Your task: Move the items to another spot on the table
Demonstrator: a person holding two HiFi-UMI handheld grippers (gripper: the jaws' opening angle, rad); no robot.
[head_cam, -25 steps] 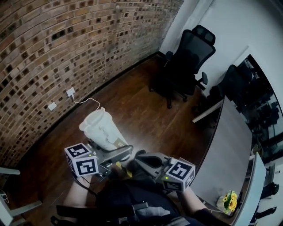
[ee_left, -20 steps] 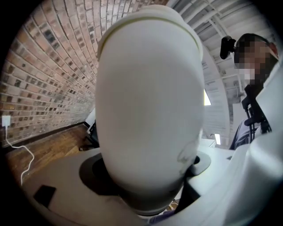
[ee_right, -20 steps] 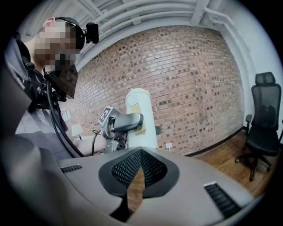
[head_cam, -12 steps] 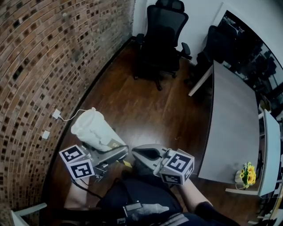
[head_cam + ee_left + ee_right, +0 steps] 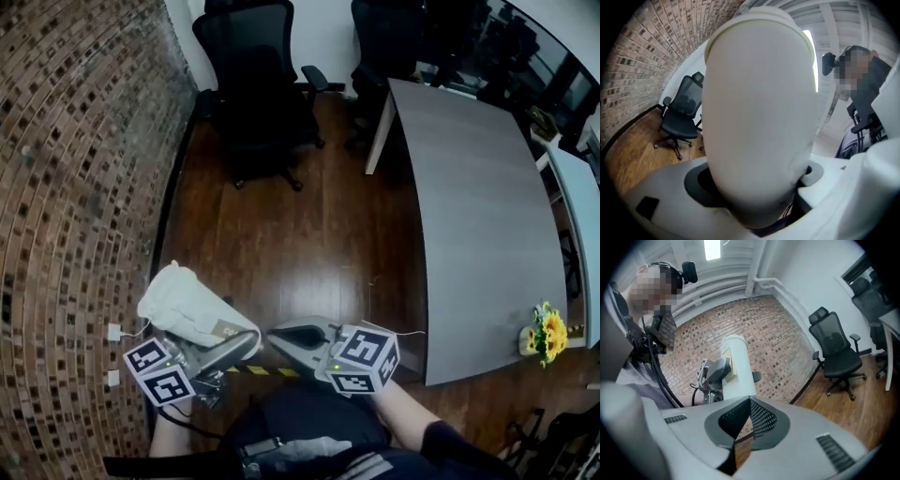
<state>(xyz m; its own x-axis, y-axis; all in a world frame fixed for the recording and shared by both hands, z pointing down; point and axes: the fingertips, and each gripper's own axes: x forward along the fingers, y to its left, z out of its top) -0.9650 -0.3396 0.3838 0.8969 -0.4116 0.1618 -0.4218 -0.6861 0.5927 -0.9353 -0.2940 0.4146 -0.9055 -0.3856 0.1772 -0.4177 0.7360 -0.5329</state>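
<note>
- While both tools sit close in front of the person's body, the left claw is spread wide and clamps the off-white tapered container near its lower end; the right claw is pressed together with nothing in it
- Both claws point roughly level and lean inward, tips near each other and marker cubes turned outward; the right forearm, in a dark sleeve, comes in from below
- Most of the container juts out past the left claw, up and to the left, over the dark wooden floor and not over any surface
- Likely trouble: with so much of it overhanging the grip, a quick swing could lever it loose and drop it on the floor; its wall looks soft, so a harder squeeze might dent it
- Farther off, the long grey surface lies well apart to the right, with yellow flowers at its near end
- Farthest, a black office chair stands beside the brick wall
</note>
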